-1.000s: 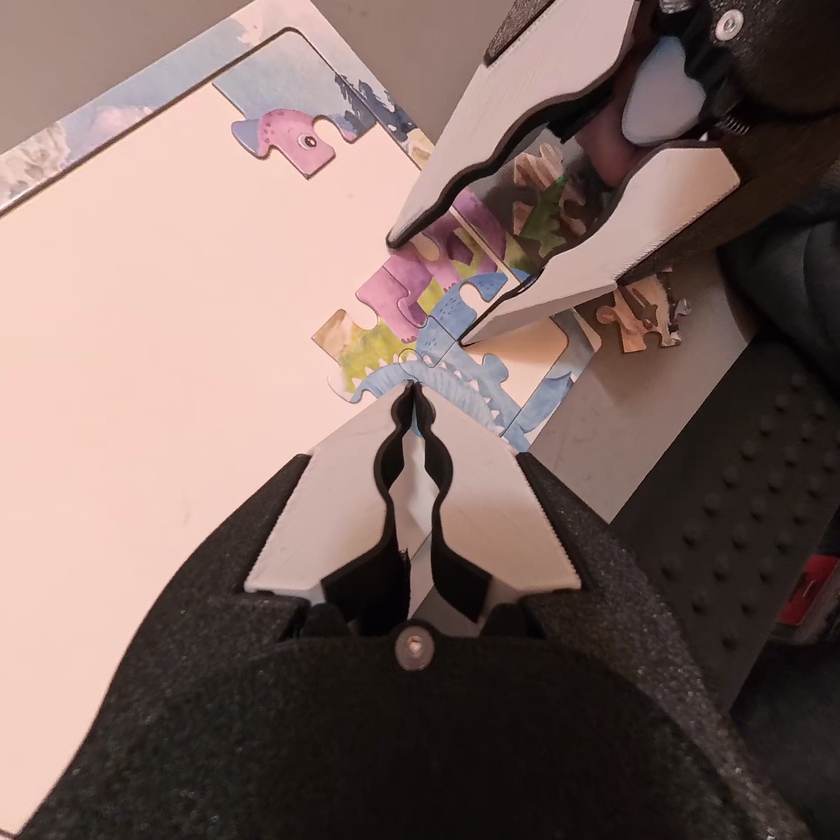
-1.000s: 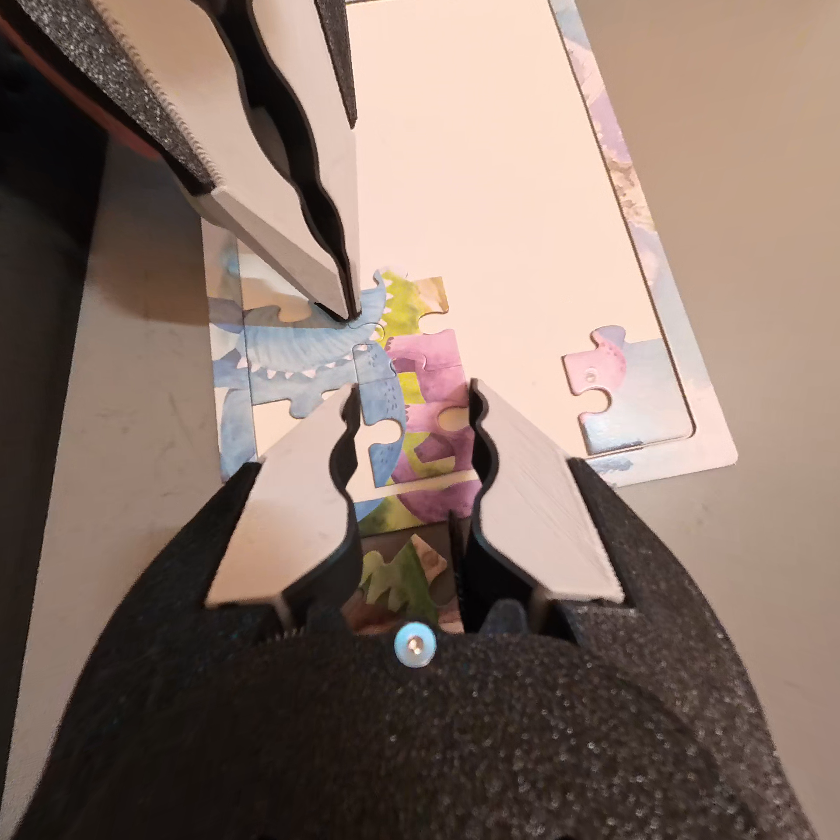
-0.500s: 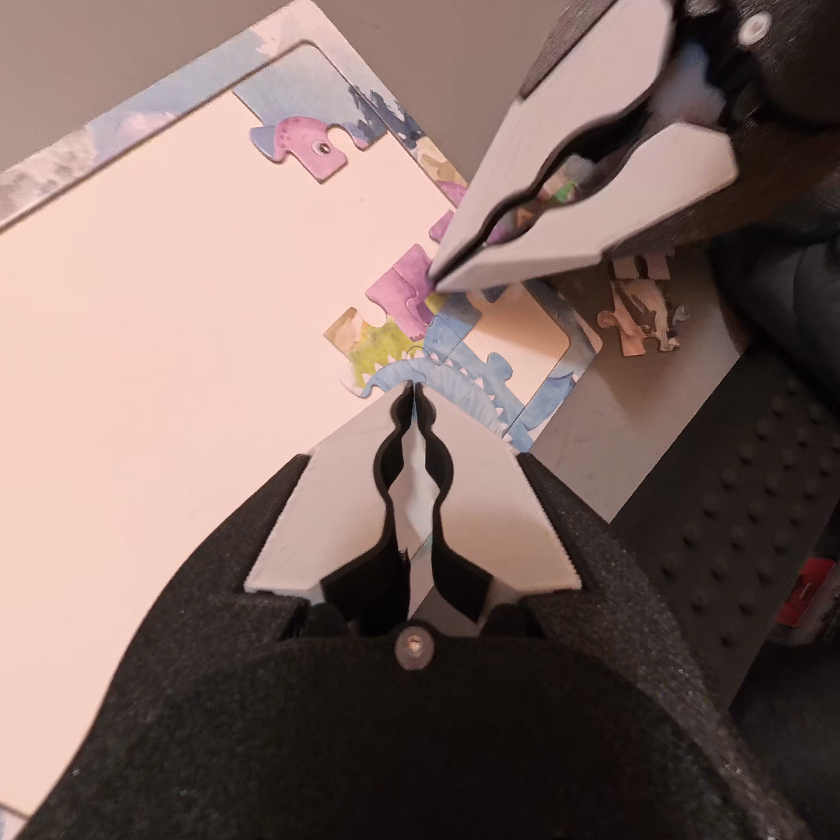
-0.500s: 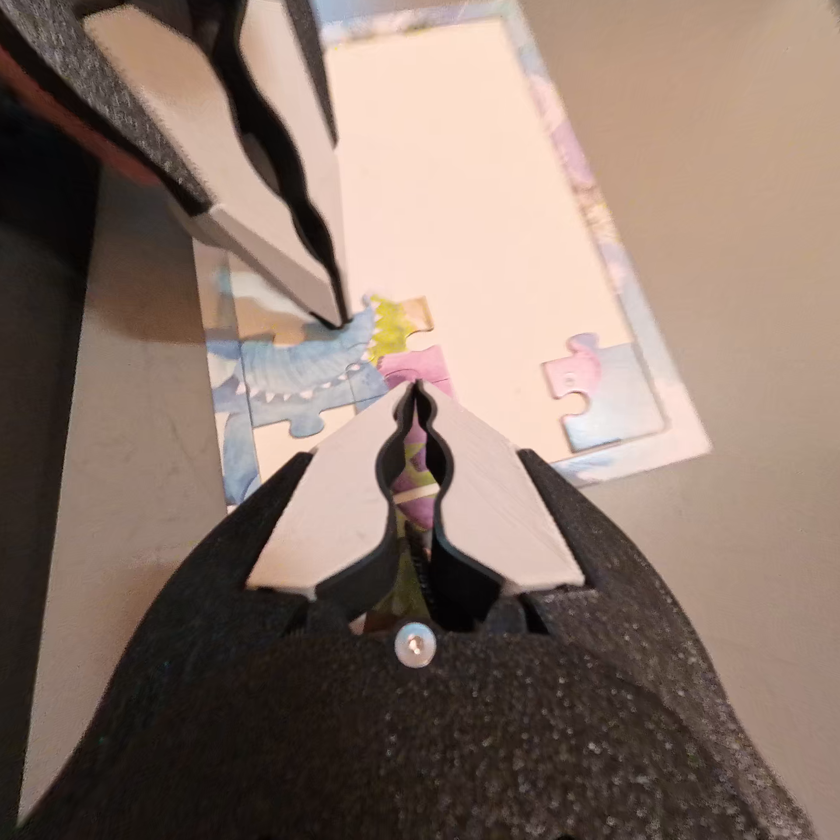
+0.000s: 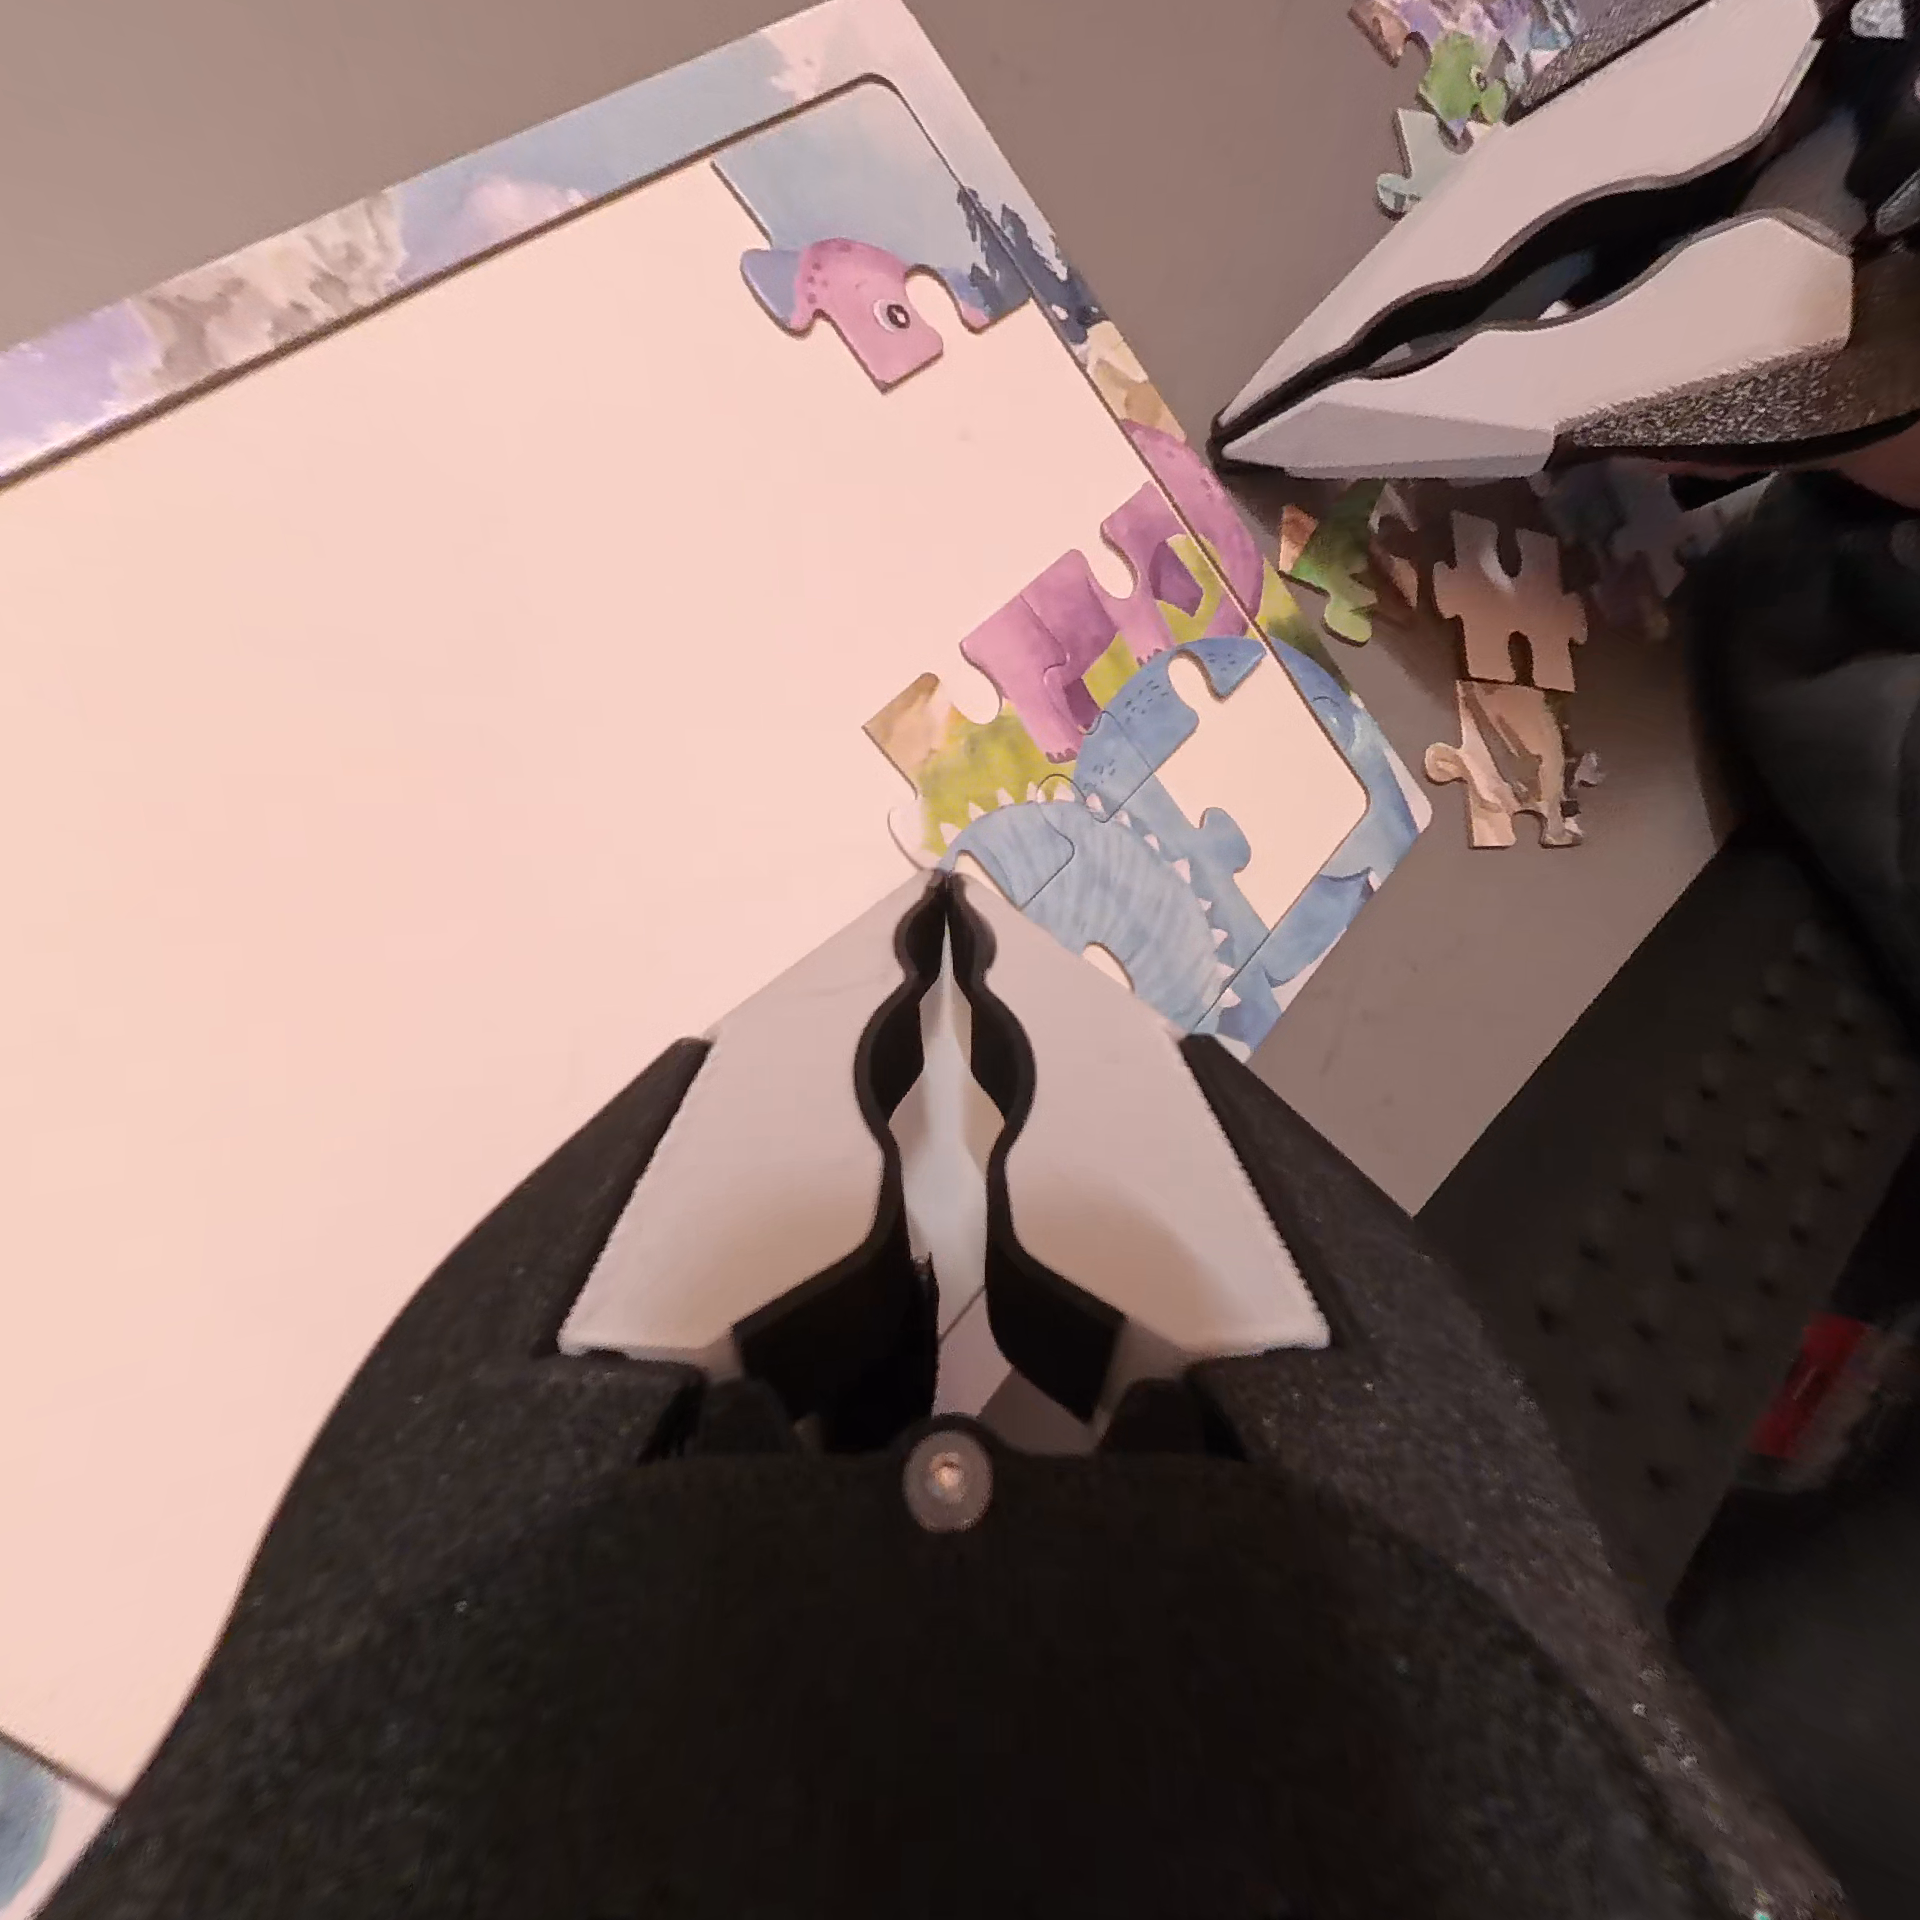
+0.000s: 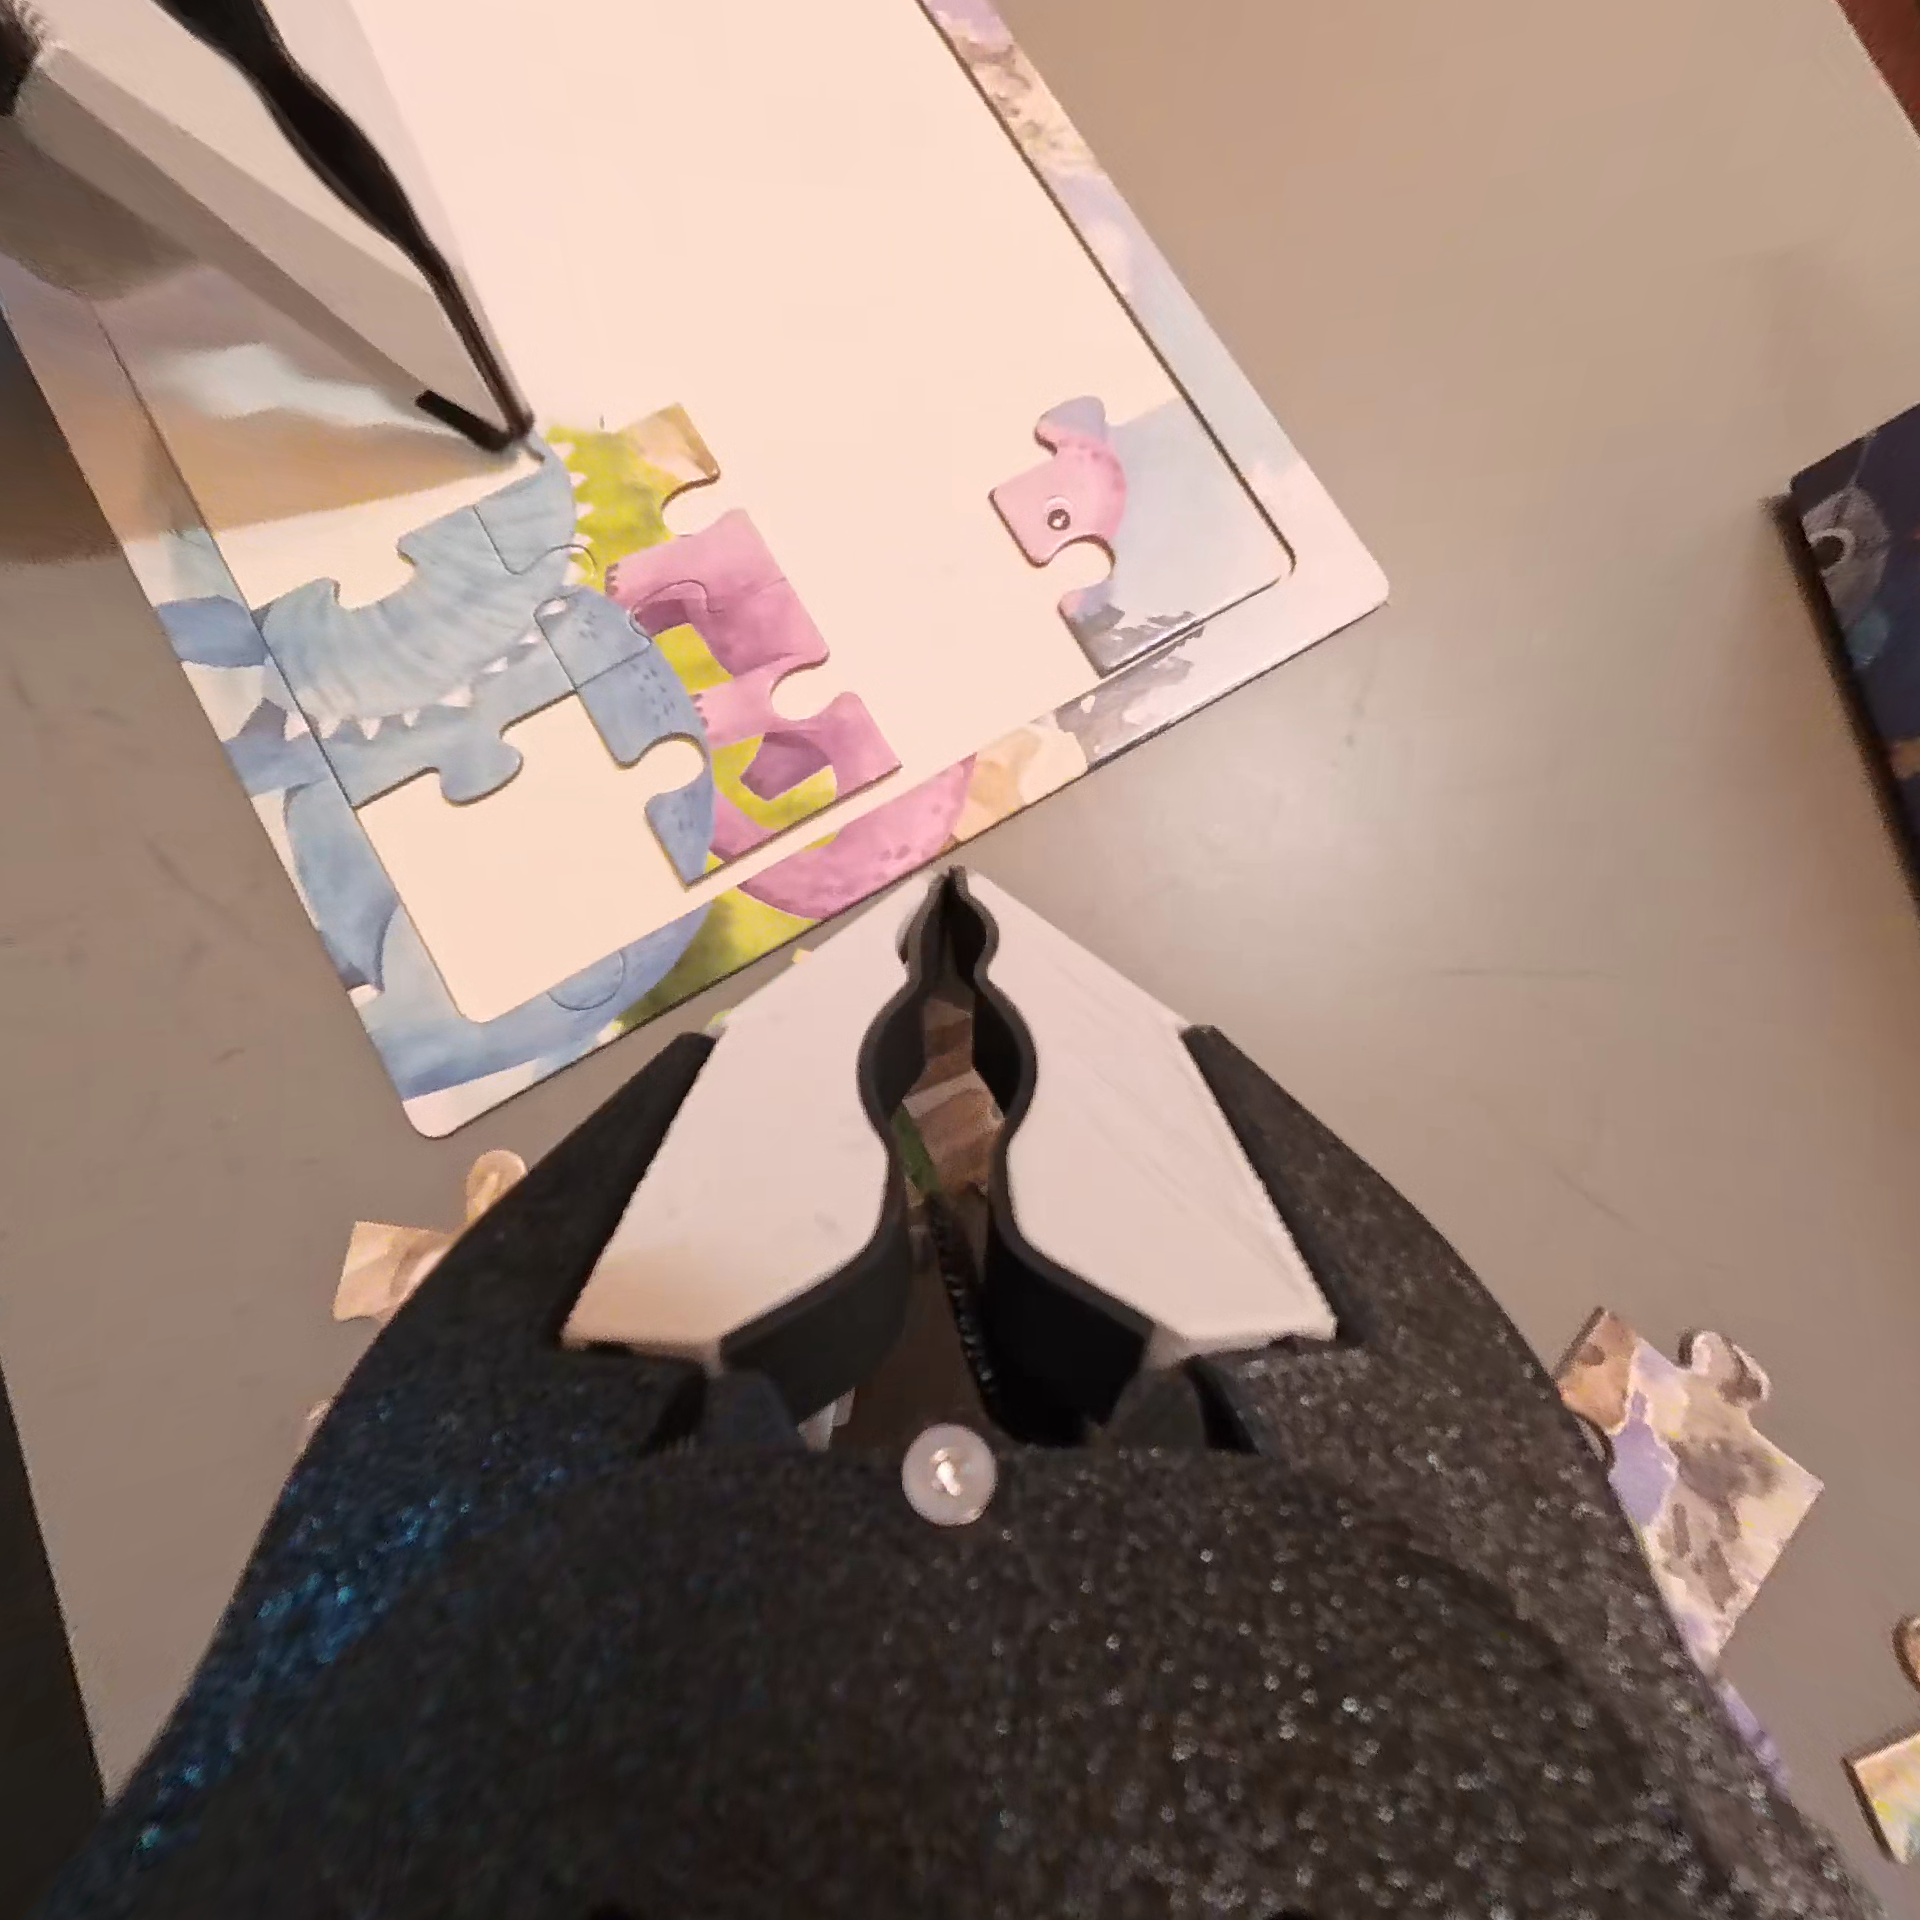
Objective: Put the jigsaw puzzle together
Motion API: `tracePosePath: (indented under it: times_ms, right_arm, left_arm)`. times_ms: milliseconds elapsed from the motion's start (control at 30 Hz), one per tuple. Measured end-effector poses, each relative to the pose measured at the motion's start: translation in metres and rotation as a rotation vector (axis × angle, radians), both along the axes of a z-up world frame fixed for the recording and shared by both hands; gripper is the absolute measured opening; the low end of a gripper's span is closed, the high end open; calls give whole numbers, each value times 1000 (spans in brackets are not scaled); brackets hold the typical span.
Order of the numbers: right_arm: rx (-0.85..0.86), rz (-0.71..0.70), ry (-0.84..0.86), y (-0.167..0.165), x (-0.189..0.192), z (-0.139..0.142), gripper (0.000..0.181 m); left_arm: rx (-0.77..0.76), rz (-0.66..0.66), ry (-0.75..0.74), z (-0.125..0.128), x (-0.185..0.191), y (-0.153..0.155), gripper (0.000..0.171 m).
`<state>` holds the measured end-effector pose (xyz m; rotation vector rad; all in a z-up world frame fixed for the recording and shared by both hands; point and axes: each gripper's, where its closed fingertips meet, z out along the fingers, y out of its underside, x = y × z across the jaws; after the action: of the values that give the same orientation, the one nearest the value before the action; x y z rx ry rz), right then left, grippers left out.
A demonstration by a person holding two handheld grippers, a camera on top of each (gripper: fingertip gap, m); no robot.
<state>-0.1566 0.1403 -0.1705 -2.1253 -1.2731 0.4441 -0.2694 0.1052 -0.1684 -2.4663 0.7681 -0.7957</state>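
The puzzle tray (image 5: 416,727) has a pale pink bed and a printed border. A cluster of joined blue, purple and green pieces (image 5: 1091,727) sits in one corner, and it also shows in the right wrist view (image 6: 623,644). A single purple dinosaur-head piece (image 5: 862,301) fills another corner (image 6: 1091,499). My left gripper (image 5: 943,883) is shut and empty, its tips at the edge of the blue pieces (image 6: 488,426). My right gripper (image 6: 951,883) is shut and empty, just off the tray's near edge, above loose pieces (image 5: 1226,442).
Loose puzzle pieces lie on the grey table beside the tray (image 5: 1507,623) (image 5: 1507,769) (image 6: 1694,1455) (image 6: 395,1268). More lie farther off (image 5: 1444,94). A dark box (image 6: 1860,582) sits at the right. A black studded mat (image 5: 1662,1195) borders the table. Some 12 cm of space lies between my two pairs of fingers.
My right gripper shut and pulled back off the placed pieces to beyond the tray's edge. My left gripper stayed shut at the blue pieces.
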Motion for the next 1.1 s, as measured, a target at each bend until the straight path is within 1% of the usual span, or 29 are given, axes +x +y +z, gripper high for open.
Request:
tracePosePath:
  times_ms: [167, 300, 333, 400, 433, 467, 533, 567, 800, 1033, 1100]
  right_arm:
    - [-15, 0, 29, 0, 0, 0, 0]
    - [7, -1, 13, 1, 0, 1, 0]
    - [34, -4, 13, 2, 1, 4, 0]
    - [51, 53, 77, -6, -8, 18, 0]
    - [52, 57, 97, -7, -11, 22, 0]
    - [45, 43, 83, -4, -10, 19, 0]
    - [25, 4, 7, 3, -1, 3, 0]
    - [16, 4, 4, 3, 0, 0, 0]
    - [-2, 7, 28, -1, -1, 0, 0]
    - [4, 4, 19, 0, -1, 1, 0]
    - [46, 32, 45, -2, -7, 9, 0]
  left_arm:
    - [10, -1, 20, -1, 5, 2, 0]
    - [11, 1, 42, 0, 4, 0, 0]
    - [8, 2, 46, 0, 2, -2, 0]
    - [-5, -12, 50, 0, 1, -10, 0]
    - [-11, -25, 51, 0, 1, -14, 0]
    - [-15, -36, 54, 0, 2, -19, 0]
    - [-22, -46, 57, 0, 4, -25, 0]
    - [-24, -49, 57, 0, 5, -28, 0]
    - [-33, -61, 25, 0, 18, -32, 0]
    - [-33, -66, 46, 0, 16, -32, 0]
    - [-20, -66, 66, 0, 14, -31, 1]
